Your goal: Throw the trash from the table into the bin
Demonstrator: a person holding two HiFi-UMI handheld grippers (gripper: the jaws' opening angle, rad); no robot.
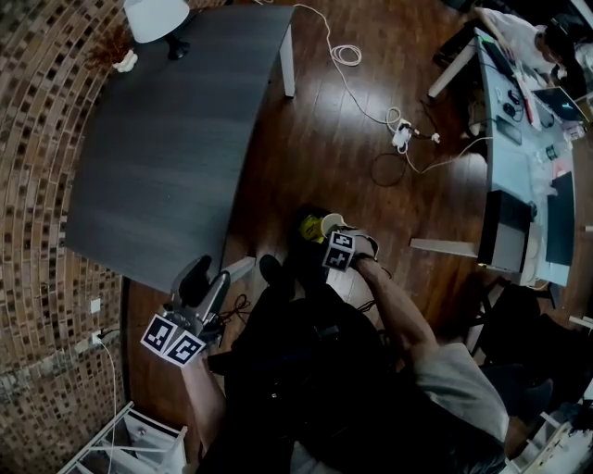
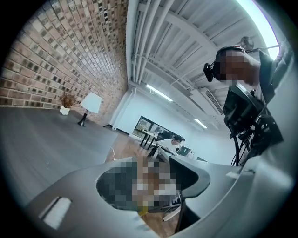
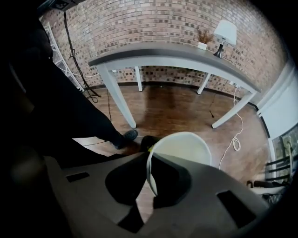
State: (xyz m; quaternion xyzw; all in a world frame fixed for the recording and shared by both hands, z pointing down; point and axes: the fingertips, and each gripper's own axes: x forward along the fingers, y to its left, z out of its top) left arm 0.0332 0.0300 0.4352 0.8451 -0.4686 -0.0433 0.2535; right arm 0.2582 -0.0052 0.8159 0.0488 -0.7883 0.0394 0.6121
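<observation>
Cup (image 3: pixel 186 146) in right gripper (image 3: pixel 148 173), by rim

I see a white cup (image 3: pixel 184 148) tilted, pinched by its rim; the dark bin (image 3: pixel 143 139), I think, sits at its 9 o'clock, something yellow inside.

I see a brick wall (image 1: pixel 37 139) behind the grey table (image 1: pixel 167 157), a white lamp (image 1: pixel 156 17) on it, dark wooden floor (image 1: pixel 334 148) below.

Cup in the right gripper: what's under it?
Wood floor and a dark bin with something yellow in it, peeking out beside the cup. In the right gripper view the cup hides most of the bin.
</observation>
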